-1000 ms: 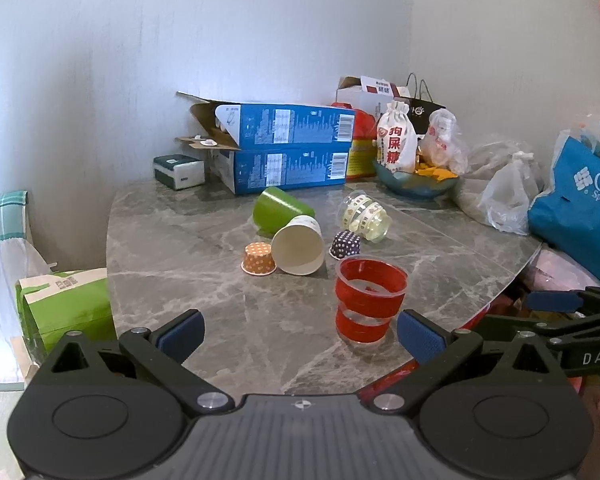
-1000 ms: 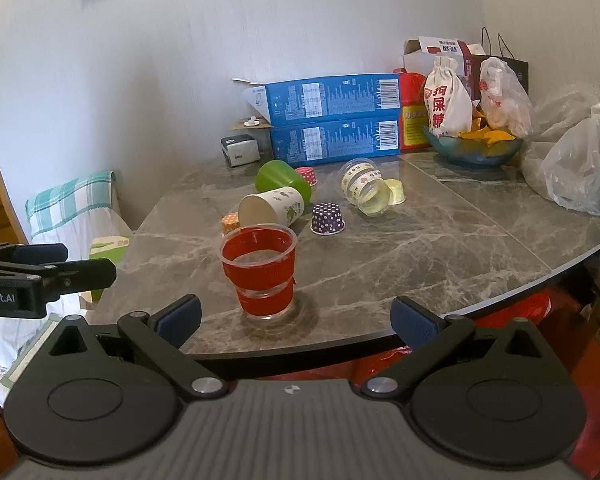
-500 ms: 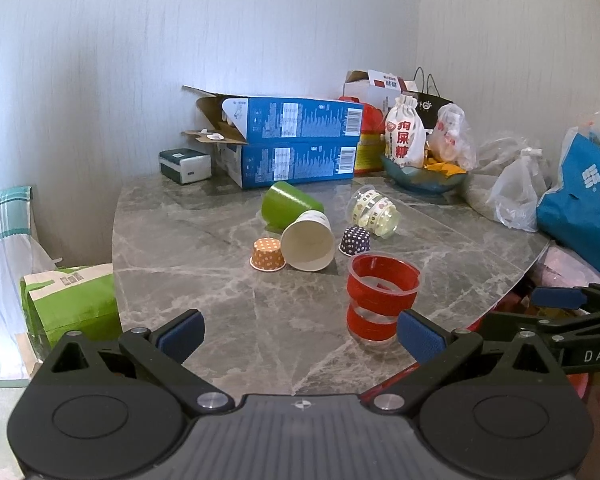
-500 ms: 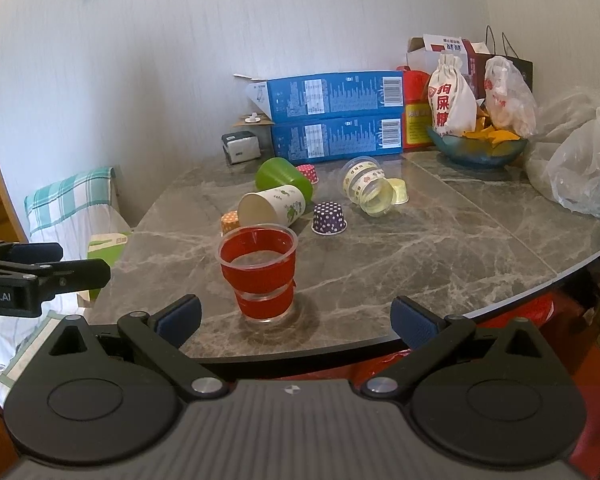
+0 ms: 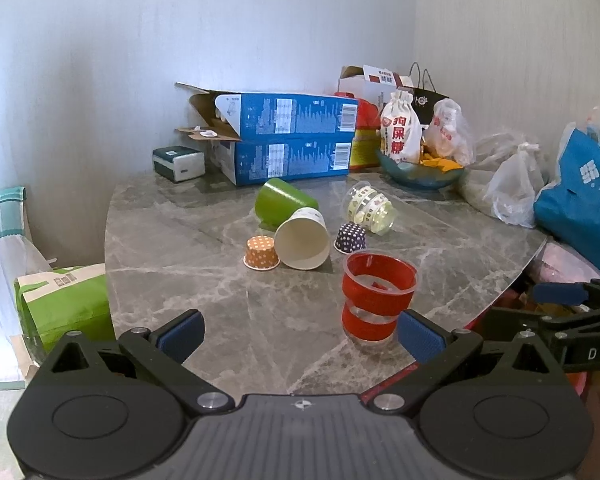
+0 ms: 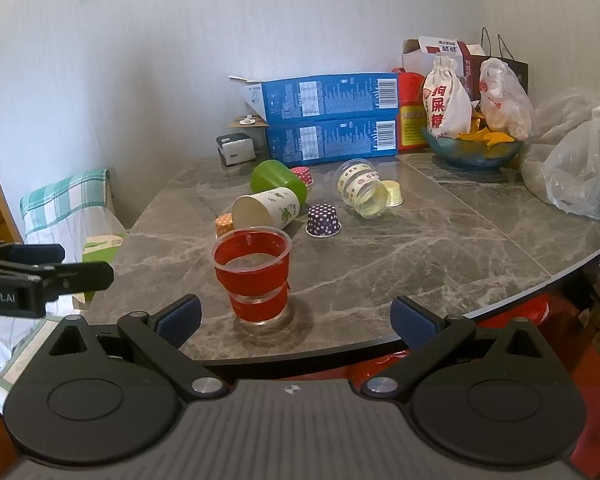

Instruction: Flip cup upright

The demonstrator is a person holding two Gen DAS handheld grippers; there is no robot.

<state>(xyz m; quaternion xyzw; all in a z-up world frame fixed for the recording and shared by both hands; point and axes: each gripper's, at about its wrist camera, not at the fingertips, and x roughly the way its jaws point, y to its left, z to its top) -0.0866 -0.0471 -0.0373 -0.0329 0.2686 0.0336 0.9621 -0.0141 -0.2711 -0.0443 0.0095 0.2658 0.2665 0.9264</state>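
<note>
A red-banded clear cup (image 5: 378,294) (image 6: 254,278) stands upright near the table's front edge. Behind it a white paper cup (image 5: 303,238) (image 6: 266,210), a green cup (image 5: 282,204) (image 6: 274,178) and a clear patterned cup (image 5: 370,208) (image 6: 360,192) lie on their sides. Small orange (image 5: 261,253), purple (image 5: 350,237) (image 6: 323,220) and red dotted (image 6: 302,175) cups stand upside down. My left gripper (image 5: 300,336) is open and empty, short of the red cup. My right gripper (image 6: 296,318) is open and empty at the table edge.
Two stacked blue boxes (image 5: 288,136) (image 6: 328,116) stand at the back by the wall. A blue bowl with bags (image 5: 420,164) (image 6: 474,148), plastic bags (image 6: 576,176) and a blue shopping bag (image 5: 580,196) crowd the right side. A green box (image 5: 62,300) sits left of the table.
Both grippers have drawn back slightly from the table and stay open. The cups have not moved.
</note>
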